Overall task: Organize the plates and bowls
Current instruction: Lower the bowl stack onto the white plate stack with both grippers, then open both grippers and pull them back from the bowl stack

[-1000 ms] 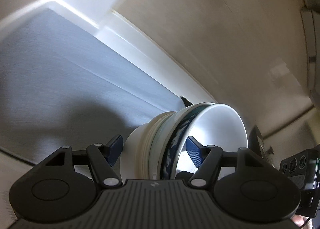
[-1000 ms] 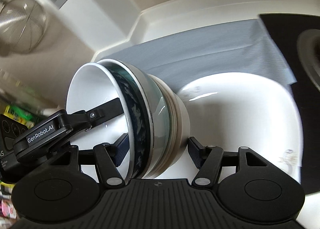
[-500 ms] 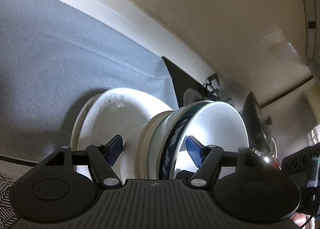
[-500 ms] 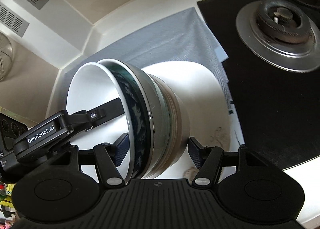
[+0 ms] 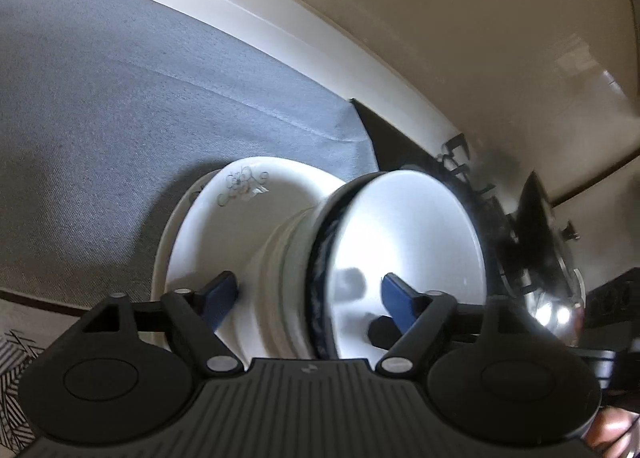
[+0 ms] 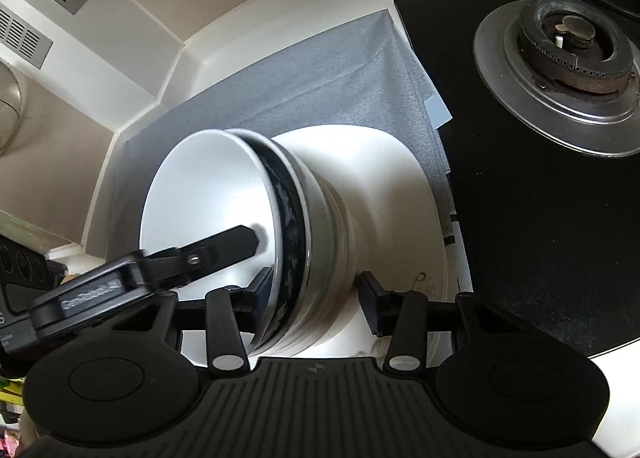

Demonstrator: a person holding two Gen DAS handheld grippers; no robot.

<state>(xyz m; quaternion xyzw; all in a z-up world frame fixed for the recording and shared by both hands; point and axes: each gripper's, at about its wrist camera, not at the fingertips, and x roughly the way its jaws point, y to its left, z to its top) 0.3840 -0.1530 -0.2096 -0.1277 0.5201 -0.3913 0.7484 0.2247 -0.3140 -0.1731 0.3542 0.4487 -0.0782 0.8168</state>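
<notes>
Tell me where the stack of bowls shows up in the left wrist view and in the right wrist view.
Left wrist view: the stack of bowls sits lower centre, its open mouth facing right.
Right wrist view: the stack of bowls sits left of centre, its open mouth facing left.
Shared landmark: the white plate under the stack, lying on the grey cloth.

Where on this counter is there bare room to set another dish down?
Free: grey mat between plates and white back ledge; black stove glass before the burner. Crowded: the plates, under the bowl stack.
</notes>
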